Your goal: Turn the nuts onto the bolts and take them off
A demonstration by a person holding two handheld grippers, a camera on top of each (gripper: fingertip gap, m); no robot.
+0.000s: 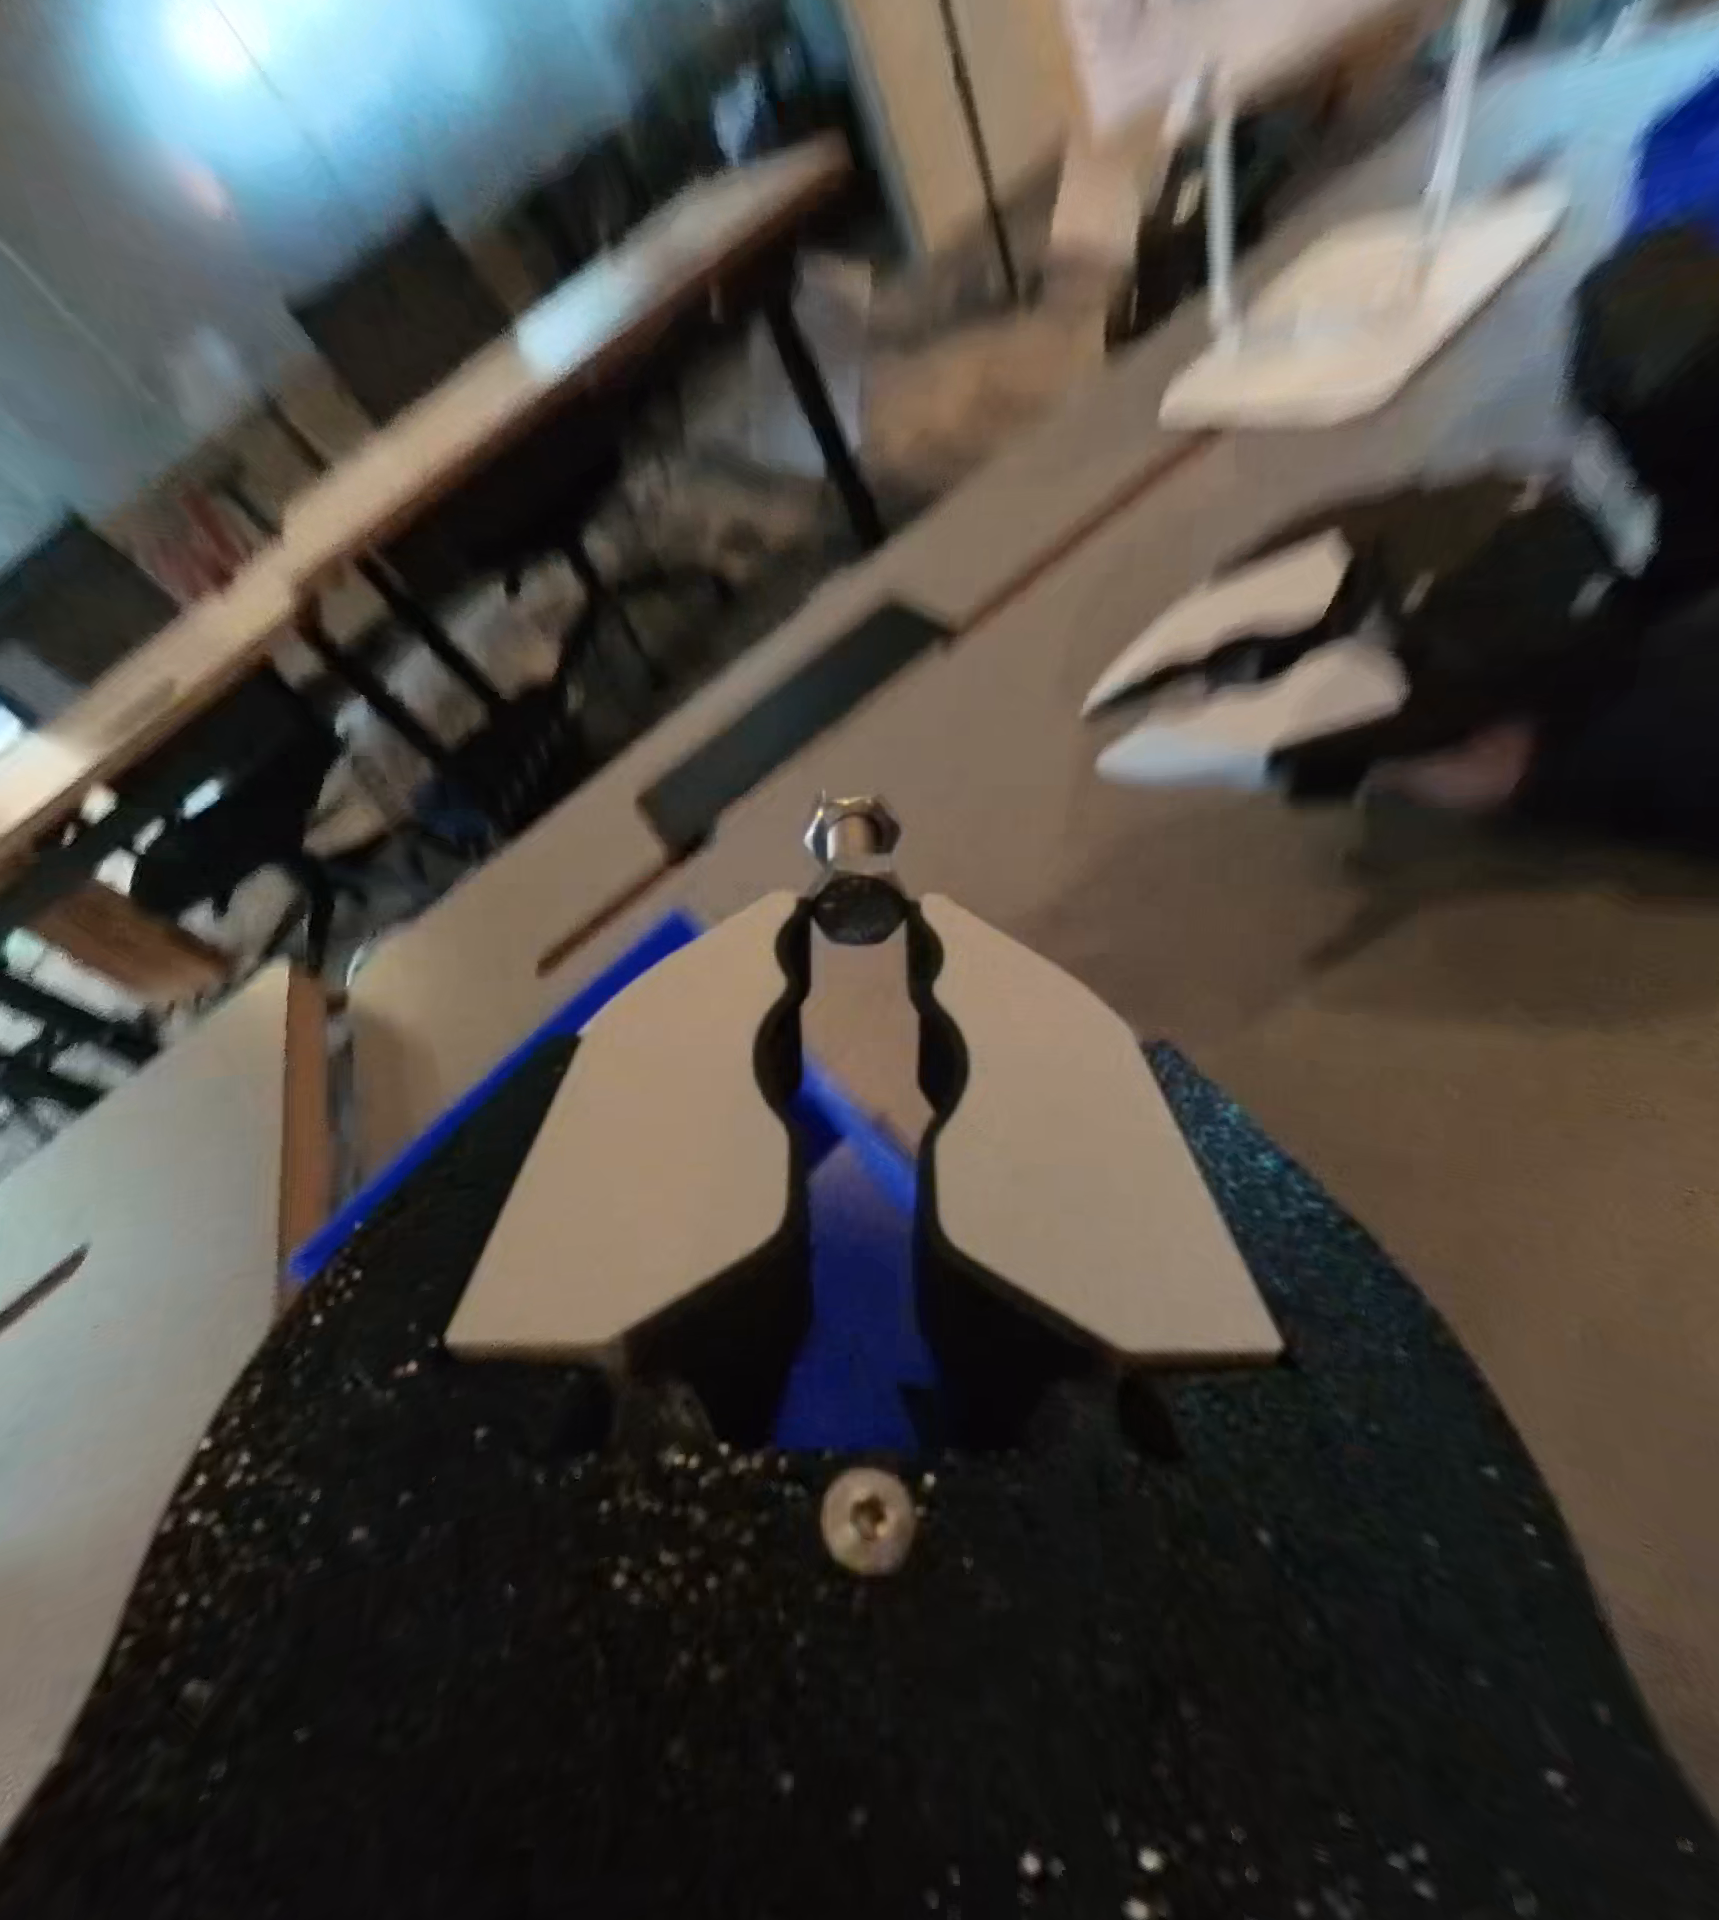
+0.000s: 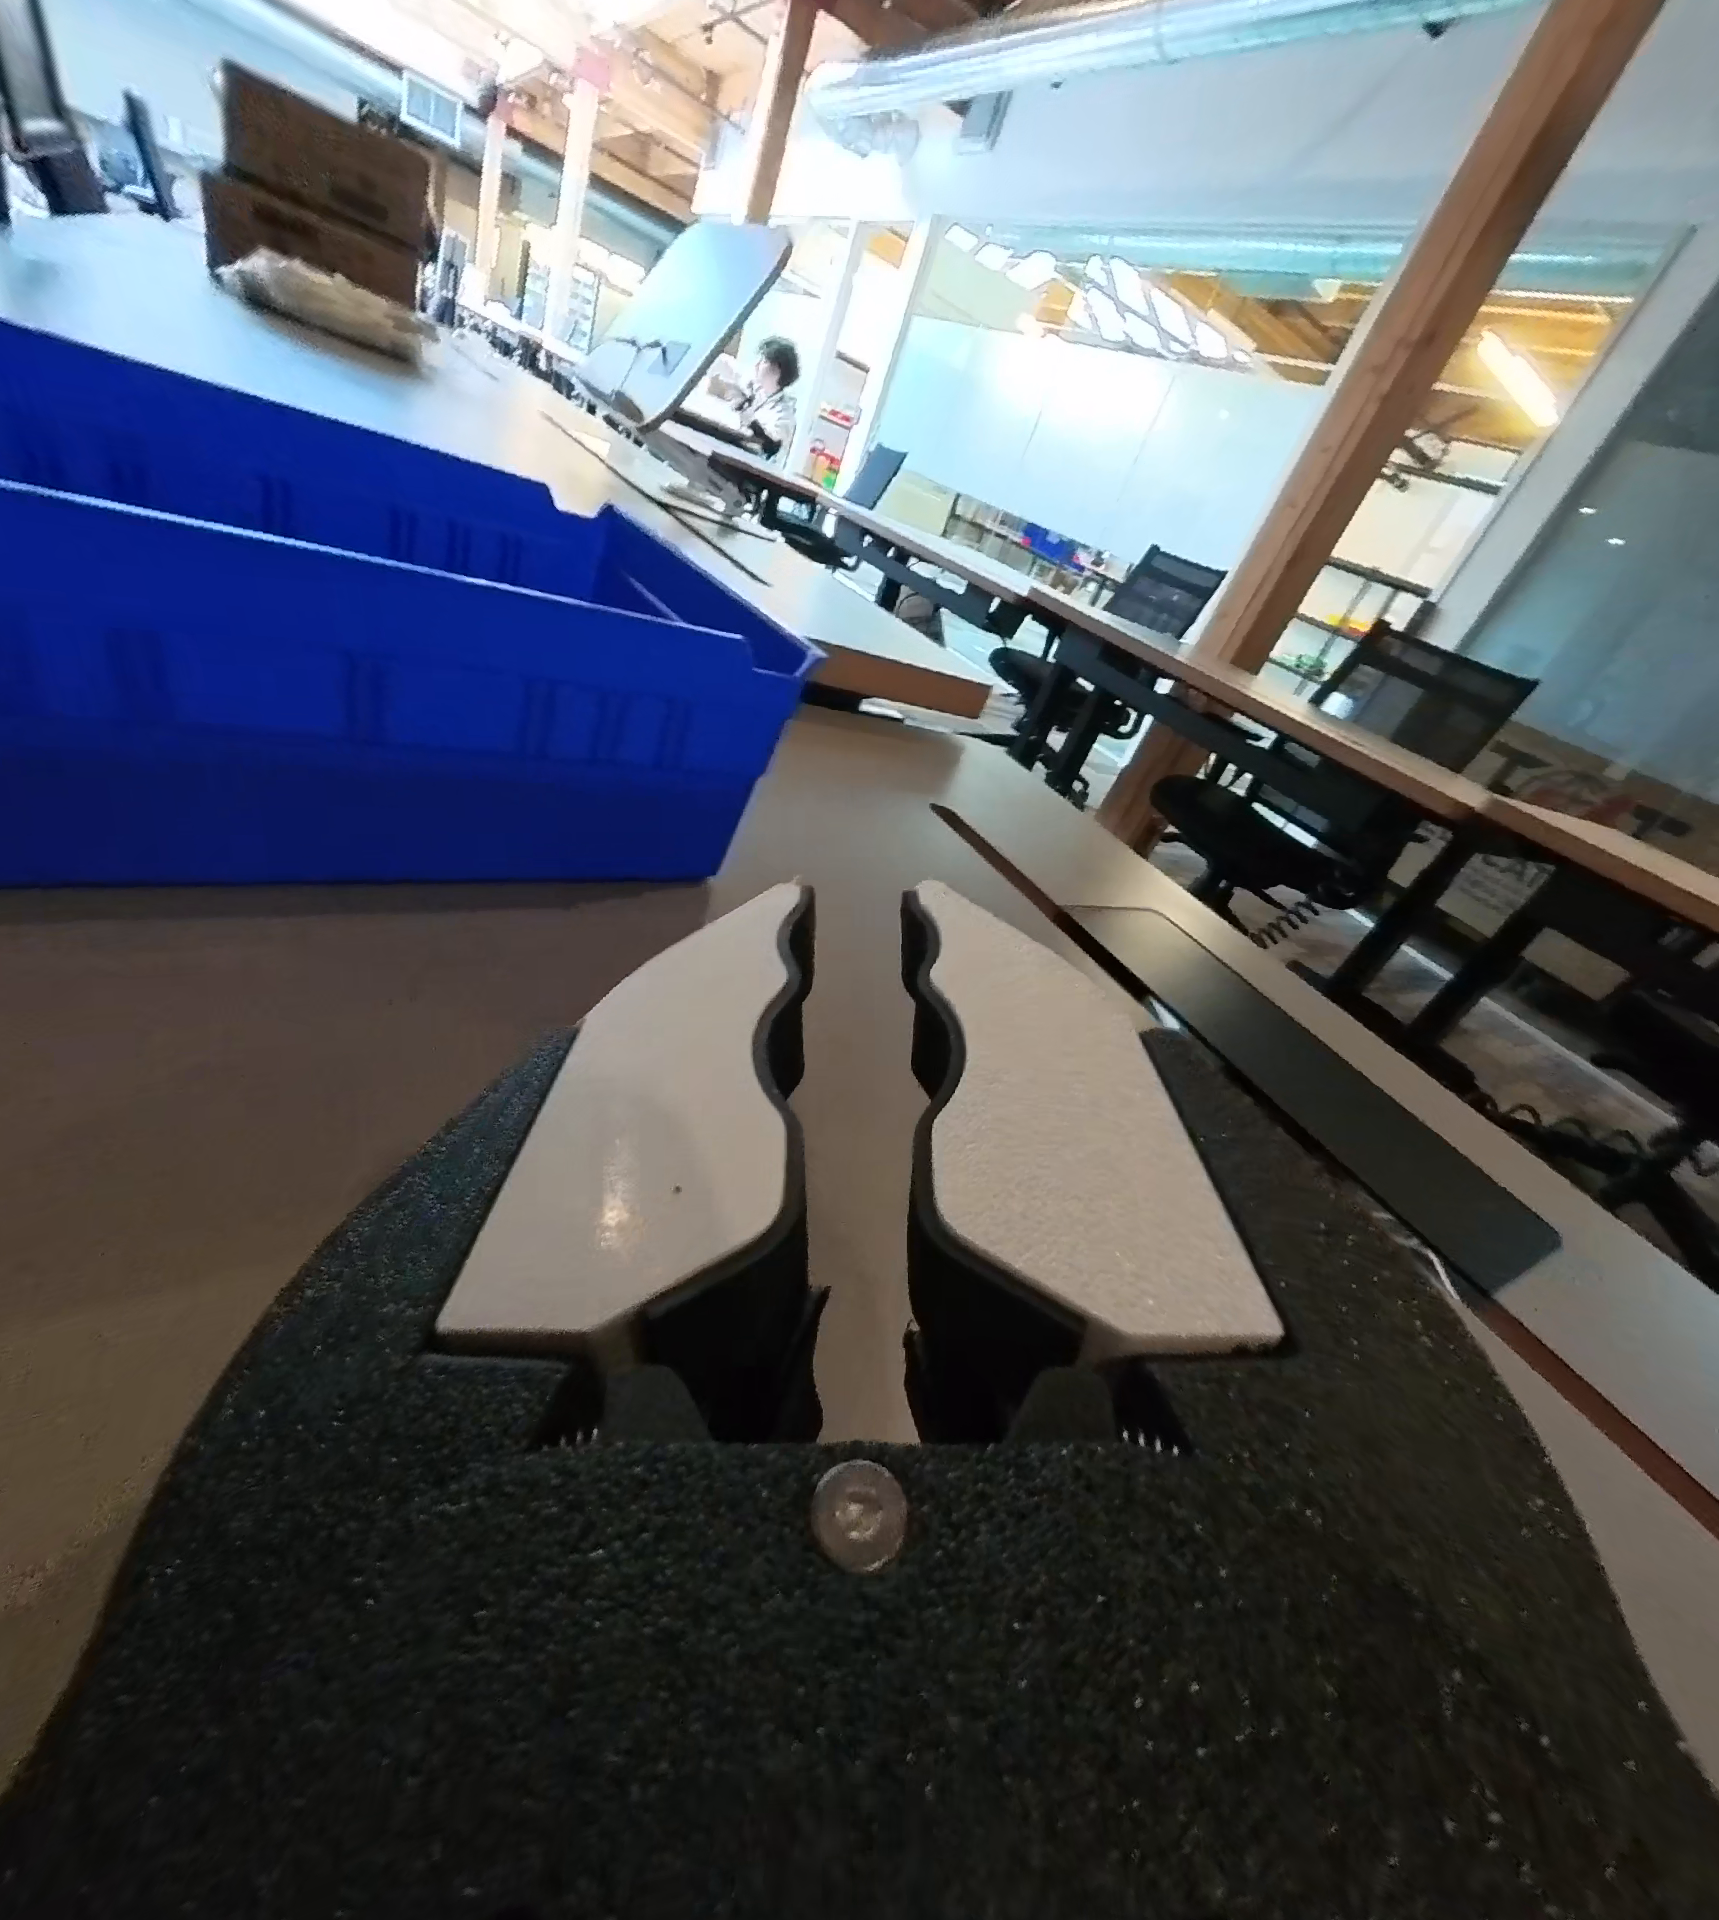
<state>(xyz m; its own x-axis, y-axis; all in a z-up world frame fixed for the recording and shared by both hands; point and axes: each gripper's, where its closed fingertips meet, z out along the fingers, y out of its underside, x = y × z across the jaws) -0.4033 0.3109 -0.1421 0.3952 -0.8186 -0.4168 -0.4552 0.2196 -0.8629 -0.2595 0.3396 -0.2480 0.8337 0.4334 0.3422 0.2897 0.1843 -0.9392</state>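
The left gripper (image 1: 857,920) is pinching the bolt (image 1: 856,914) by its dark head right at the very fingertips, and the bolt is running straight away from the camera along the fingers, its long axis pointing forward, with a silver nut (image 1: 851,828) sitting at the far end of the shank. The whole left view is smearing with motion blur, and there lies the danger, I reckon: such a shallow tip grip on a rounded head could be letting the bolt twist or slip out, especially once turning force goes on the nut. The right gripper (image 2: 857,925) is holding nothing, its jaws standing narrowly parted, low over the table (image 2: 211,1039) beside the blue bins (image 2: 315,727), well apart from the nut.
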